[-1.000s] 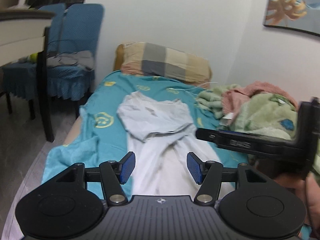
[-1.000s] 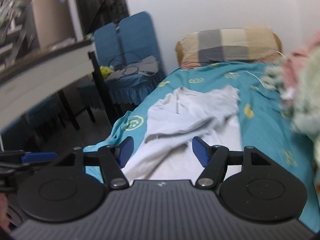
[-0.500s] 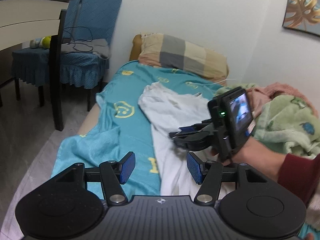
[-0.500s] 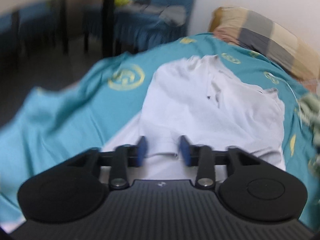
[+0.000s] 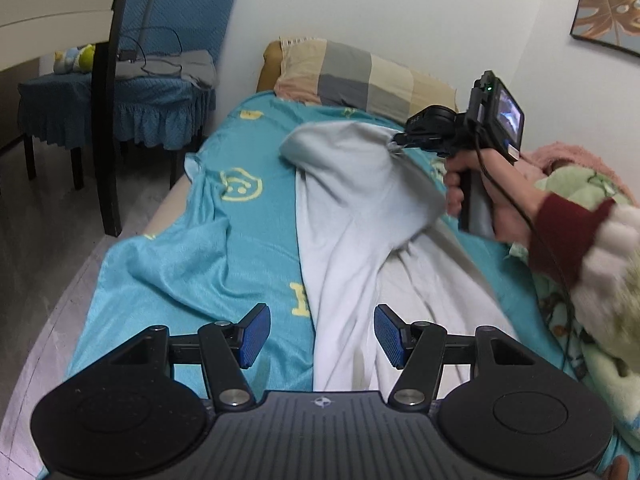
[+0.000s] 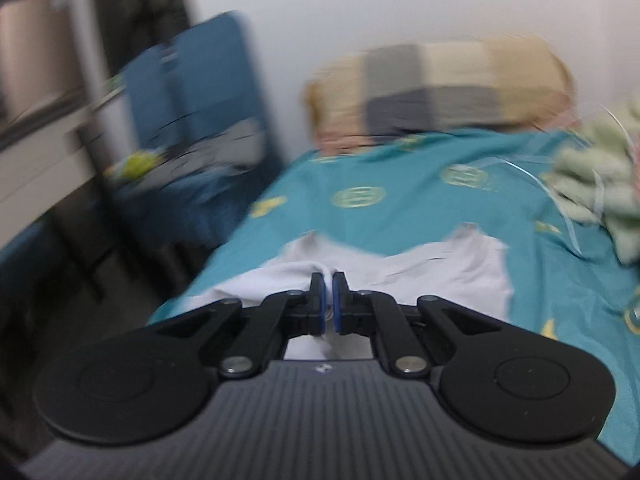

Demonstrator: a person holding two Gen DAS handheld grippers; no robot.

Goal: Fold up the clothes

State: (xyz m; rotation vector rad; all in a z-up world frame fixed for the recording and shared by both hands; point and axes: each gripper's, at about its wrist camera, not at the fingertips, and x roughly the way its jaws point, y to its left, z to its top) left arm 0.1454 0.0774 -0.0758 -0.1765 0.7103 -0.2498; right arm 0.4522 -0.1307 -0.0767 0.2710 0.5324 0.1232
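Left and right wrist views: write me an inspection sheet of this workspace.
Surface: bed with teal sheet, rumpled at the near left.
Job's things: white garment, one part lifted off the bed.
Clutter: green blanket and pink cloth heaped at the right; plaid pillow at the head.
Grippers: left claw open, hanging above the garment; right claw shut on the garment.
Cables: black cable along the person's wrist.
Surroundings: blue chair, wall picture.

Teal-sheeted bed [image 5: 248, 240], white garment [image 5: 360, 240], plaid pillow [image 5: 360, 76]
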